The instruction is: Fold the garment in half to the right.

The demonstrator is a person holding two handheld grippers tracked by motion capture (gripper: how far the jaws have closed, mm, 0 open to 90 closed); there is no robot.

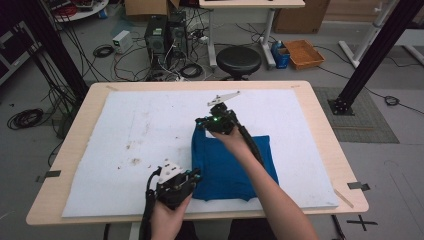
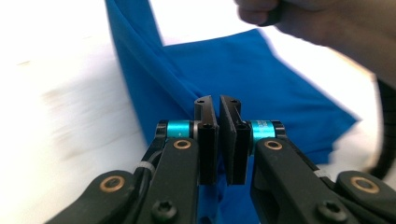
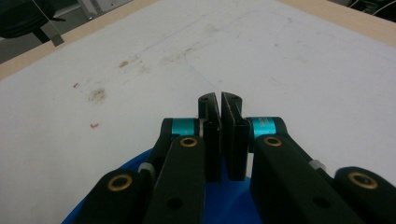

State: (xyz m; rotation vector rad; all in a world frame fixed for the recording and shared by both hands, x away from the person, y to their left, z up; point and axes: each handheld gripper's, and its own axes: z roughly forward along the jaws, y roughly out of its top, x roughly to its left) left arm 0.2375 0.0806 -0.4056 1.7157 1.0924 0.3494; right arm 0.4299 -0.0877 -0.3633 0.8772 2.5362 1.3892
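White mat [image 1: 125,130] left of blue cloth [image 1: 225,170] bare, open; right forearm [image 1: 265,185] crosses cloth.

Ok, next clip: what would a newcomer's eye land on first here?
Most likely the bright blue folded cloth garment, lying on the stained white mat near the wooden table's front edge. Next, the two black hand-held grippers on it: the left hand-held gripper shut on its near left edge, the right hand-held gripper shut at its far left corner, with blue cloth beneath its jaws.

Dim, even room light in the high view; the white mat [image 1: 150,135] blows out to glare in the left gripper view, where the blue cloth [image 2: 261,88] blurs and near fingers [image 2: 206,135] soften.
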